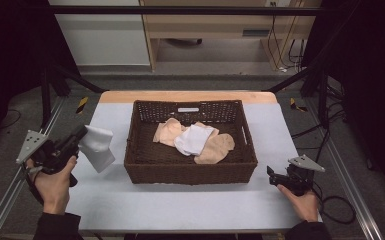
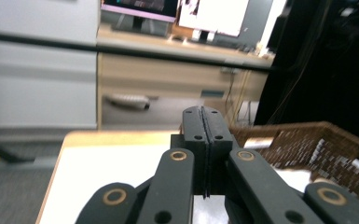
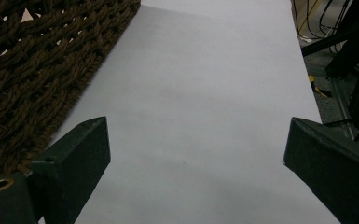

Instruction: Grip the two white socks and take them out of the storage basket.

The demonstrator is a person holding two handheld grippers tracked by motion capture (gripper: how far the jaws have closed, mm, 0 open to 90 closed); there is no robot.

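My left gripper point(image 1: 81, 135) hangs over the table's left side, shut on a white sock point(image 1: 98, 149) that droops from its tip, left of the basket. In the left gripper view its jaws point(image 2: 204, 119) are pressed together. A dark brown wicker basket point(image 1: 190, 171) stands mid-table and holds a peach sock point(image 1: 166, 131), a white sock point(image 1: 194, 139) and a tan sock point(image 1: 218, 148). My right gripper point(image 1: 271, 173) rests on the table right of the basket, open, with nothing between its jaws point(image 3: 196, 135).
The table top point(image 1: 180, 205) is covered in pale grey. The basket's wall point(image 3: 28, 70) runs close along the right gripper's left side, and its rim point(image 2: 326, 140) lies to the right of the left gripper. Metal frame rails flank the table; cables lie at the right.
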